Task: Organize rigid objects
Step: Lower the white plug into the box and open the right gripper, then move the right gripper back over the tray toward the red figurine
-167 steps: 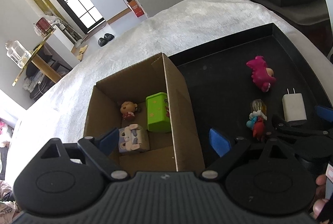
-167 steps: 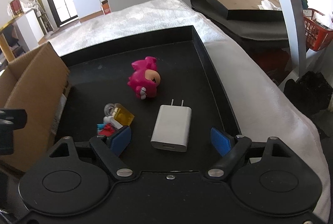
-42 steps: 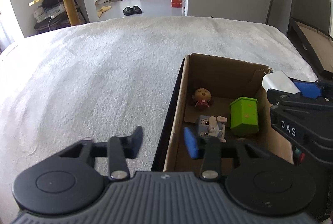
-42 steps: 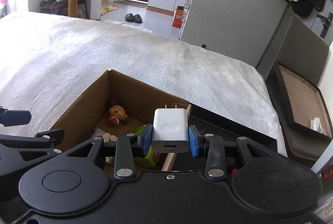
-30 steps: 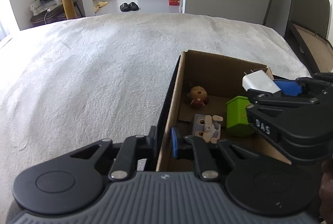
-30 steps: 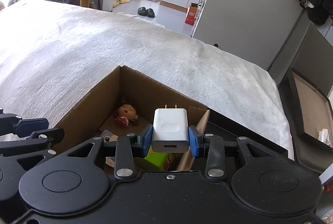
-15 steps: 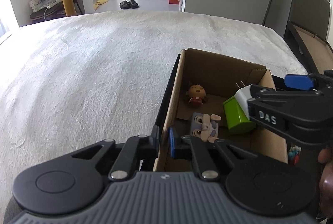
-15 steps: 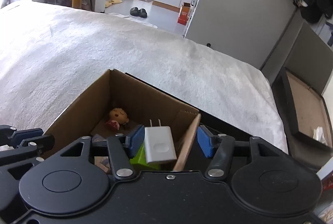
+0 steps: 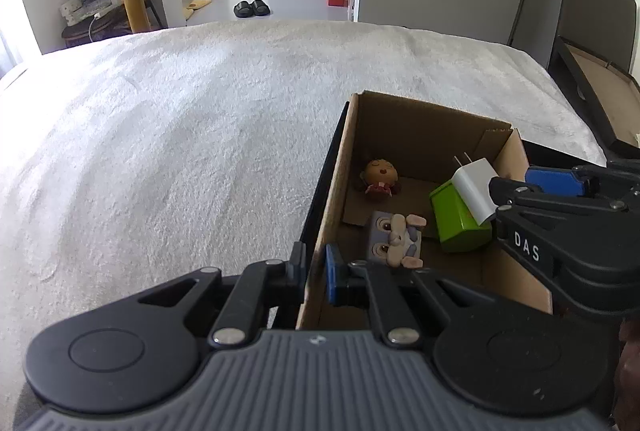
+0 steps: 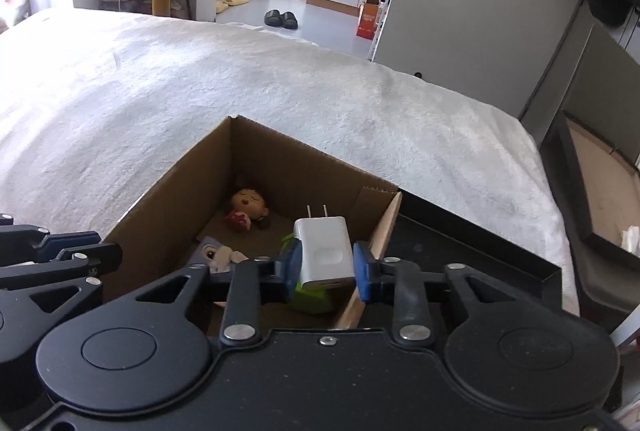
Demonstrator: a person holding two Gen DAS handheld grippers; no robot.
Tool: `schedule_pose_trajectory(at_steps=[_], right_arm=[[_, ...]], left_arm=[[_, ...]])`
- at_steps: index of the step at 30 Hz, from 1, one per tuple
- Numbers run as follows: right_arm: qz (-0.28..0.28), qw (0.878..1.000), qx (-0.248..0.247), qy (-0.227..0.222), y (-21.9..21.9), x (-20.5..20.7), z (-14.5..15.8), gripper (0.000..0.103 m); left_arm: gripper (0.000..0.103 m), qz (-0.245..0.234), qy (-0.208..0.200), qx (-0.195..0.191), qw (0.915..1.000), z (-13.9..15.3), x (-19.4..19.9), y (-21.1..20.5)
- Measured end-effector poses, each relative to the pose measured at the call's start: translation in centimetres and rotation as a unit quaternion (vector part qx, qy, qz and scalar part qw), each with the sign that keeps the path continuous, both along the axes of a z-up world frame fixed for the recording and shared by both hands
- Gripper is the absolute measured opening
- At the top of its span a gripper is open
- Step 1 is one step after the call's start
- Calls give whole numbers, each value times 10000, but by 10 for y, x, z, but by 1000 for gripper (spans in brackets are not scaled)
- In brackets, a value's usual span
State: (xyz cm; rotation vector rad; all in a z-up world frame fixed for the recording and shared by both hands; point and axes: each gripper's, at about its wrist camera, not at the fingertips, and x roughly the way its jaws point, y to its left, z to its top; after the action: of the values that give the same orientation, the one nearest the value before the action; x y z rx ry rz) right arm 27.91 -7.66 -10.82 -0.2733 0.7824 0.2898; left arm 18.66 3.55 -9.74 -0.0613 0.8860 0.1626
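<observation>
Clamping the near left wall of the cardboard box (image 9: 420,135) with the left gripper (image 9: 315,271): jaws nearly together, one pad outside the wall and the blue pad inside, cardboard pinched between. Rests on a white fuzzy blanket (image 9: 180,151) that fills the whole left side of both views.

Looking further right, into the box. Holds a small brown-headed doll (image 9: 379,178) lying by the far wall, and nearer the camera a grey block toy (image 9: 394,239) face up on the floor of the box. Just beside these, toward the right wall, shows a green box (image 9: 460,227) tipped at a slant.

Leans on top of that green box: a white charger (image 10: 326,251), prongs pointing up and away, well inside the cardboard box and close to its right wall. Gripped by the right gripper (image 10: 326,267), whose jaws have just been closing with the charger between them; now narrow, both blue pads pressed to the charger's sides. Hangs over the right half of the box, seen from the left wrist as a dark bulk at the frame's right edge.

Ends on the right with a black tray (image 10: 480,251), touching the box's right wall.
</observation>
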Motion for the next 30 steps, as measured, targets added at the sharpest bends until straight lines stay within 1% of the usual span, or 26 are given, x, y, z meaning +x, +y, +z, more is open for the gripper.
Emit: schedule_pose_trajectory(at_steps=[11,14,18,21,23,30], right_arm=[[-308,9993,229,-9,-26,-12,2,27],[-452,9985,294,-3,-39,-17,1,27],[-623,9974,362,15,-56,-24,-2,28],[-705,9966,417,34,-69,-30,-5,30],[-741,9962,459,22,-76,-34,-6,32],[-868,9942,631,49,-99,-43,-13,35]], left_arm=[[10,-137,-160,212,9996,16,-9,-18],[13,-253,-148,283,9992,19,-11,-28],[15,-354,-106,331,9988,23,-13,-42],[26,-385,-41,364,9986,24,-15,-50],[36,-381,-61,434,9983,25,-17,-55],[53,-491,-28,755,9959,27,-19,-78]])
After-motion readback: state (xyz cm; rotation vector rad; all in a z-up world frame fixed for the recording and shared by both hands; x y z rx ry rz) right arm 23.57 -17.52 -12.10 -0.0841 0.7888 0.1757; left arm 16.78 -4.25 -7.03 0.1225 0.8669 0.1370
